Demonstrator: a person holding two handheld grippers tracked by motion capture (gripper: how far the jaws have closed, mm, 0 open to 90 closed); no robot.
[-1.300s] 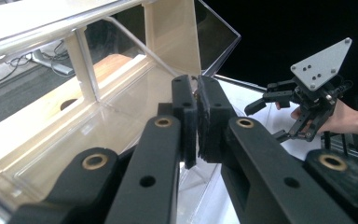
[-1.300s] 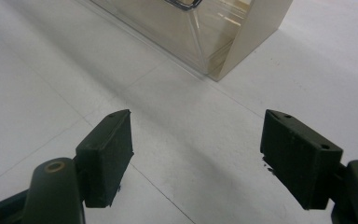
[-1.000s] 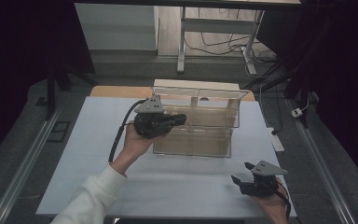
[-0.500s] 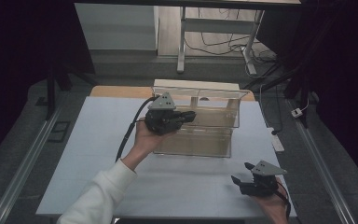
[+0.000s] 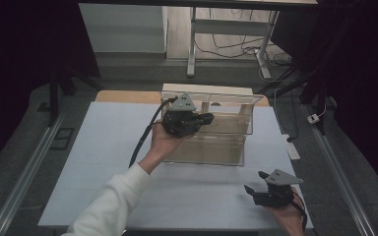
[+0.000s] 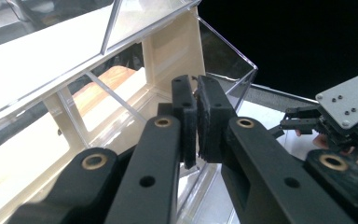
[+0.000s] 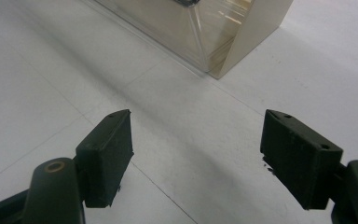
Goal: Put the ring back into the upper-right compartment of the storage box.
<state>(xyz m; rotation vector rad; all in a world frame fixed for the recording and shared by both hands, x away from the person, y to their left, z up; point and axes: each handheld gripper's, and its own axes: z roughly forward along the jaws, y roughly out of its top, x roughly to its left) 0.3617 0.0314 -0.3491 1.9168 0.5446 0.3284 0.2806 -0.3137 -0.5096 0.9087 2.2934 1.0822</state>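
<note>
A clear plastic organizer box (image 5: 211, 130) with cream dividers sits on the white table (image 5: 103, 147) toward twelve o'clock in the high view, its far edge near the strip of wooden tabletop (image 5: 123, 97). The person's left hand (image 5: 163, 143), in a white sleeve (image 5: 110, 204), holds the left gripper (image 5: 207, 118) over the box's near-left part at about eleven o'clock of the box, jaws pointing toward three o'clock; a black cable (image 5: 145, 137) trails back from it toward seven o'clock. The right gripper (image 5: 255, 182) rests low at the table's five o'clock corner, well apart from the box, its grey three-cornered plate (image 5: 284, 177) on top and its jaws spread, pointing toward ten o'clock.

In the left gripper view, the left gripper (image 6: 196, 121) has its two black pads pressed together with nothing visible between them, poised above the open top of the organizer box (image 6: 121, 93); a cream divider (image 6: 172, 51) stands at twelve o'clock beyond the tips. The right gripper (image 6: 291, 119) lies at three o'clock, farther off on the table.

In the right gripper view, the right gripper (image 7: 196, 149) has its jaws wide apart and empty above the bare white table (image 7: 51, 70). A corner of the organizer box (image 7: 200, 32), clear wall and cream end panel, stands at twelve o'clock, apart from the jaws.
</note>
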